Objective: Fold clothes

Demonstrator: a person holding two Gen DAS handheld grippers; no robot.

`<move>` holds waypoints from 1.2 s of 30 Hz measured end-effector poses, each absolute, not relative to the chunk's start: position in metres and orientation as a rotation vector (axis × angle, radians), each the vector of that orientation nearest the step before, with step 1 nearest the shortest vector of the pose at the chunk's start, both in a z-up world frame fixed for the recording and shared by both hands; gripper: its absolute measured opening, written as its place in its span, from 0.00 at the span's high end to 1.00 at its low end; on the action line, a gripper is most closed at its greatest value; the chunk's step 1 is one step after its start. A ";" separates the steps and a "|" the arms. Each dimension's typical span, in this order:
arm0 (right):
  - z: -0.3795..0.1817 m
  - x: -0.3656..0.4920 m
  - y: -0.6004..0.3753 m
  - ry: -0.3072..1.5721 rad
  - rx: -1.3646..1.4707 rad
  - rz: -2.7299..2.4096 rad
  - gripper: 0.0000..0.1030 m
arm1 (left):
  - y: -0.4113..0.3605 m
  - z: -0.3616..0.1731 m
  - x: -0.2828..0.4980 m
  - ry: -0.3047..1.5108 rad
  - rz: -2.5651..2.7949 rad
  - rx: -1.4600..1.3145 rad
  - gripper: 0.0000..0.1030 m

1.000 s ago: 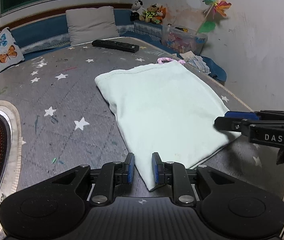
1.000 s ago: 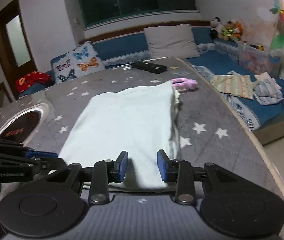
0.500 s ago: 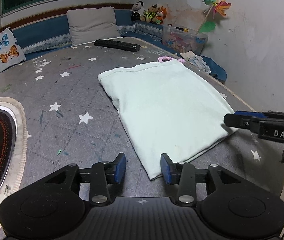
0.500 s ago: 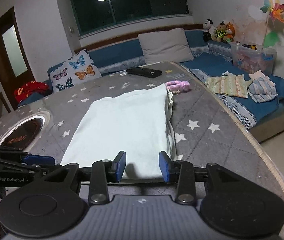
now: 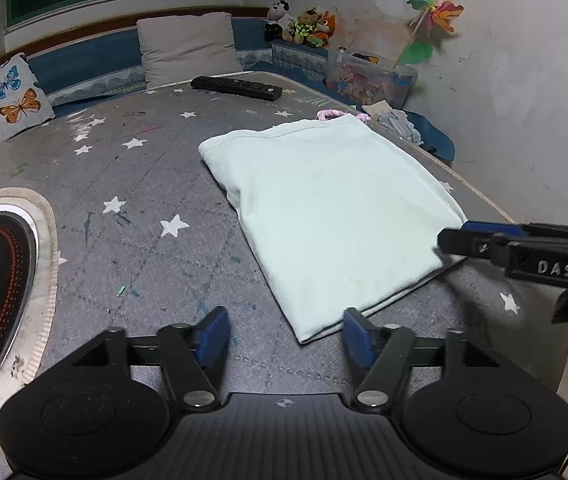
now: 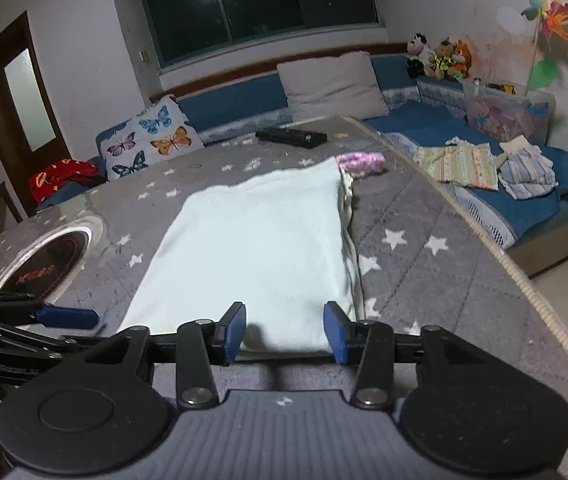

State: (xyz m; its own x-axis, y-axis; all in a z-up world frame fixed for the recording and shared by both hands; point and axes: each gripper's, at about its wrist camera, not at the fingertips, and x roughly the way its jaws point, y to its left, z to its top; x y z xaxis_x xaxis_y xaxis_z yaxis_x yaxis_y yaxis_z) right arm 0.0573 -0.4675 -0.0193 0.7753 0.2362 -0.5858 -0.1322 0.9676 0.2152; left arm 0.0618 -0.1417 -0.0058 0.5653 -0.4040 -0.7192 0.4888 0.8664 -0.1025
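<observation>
Left wrist view: my left gripper point(image 5: 286, 334) hovers low with jaws spread wide, holding nothing; the folded pale-green cloth point(image 5: 332, 216) lies flat on the starred table point(image 5: 104, 168); at far right, my right gripper point(image 6: 284, 332) is also wide, empty

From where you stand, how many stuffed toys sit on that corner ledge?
3, side by side by the window corner: a black-and-white one leftmost, a brown bear in the middle, an orange one rightmost. More may hide behind them.
</observation>
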 end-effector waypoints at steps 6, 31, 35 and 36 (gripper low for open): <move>-0.021 0.053 -0.464 0.657 0.161 0.195 0.43 | -0.138 -0.004 0.061 0.796 -0.514 0.108 0.11; -0.033 0.032 -0.467 0.694 0.139 0.061 0.05 | -0.130 -0.002 0.047 0.783 -0.493 0.116 0.00; -0.033 0.031 -0.466 0.696 0.132 0.057 0.03 | -0.129 -0.004 0.045 0.787 -0.487 0.124 0.00; -0.033 0.031 -0.466 0.698 0.132 0.057 0.03 | -0.129 -0.005 0.044 0.788 -0.486 0.128 0.00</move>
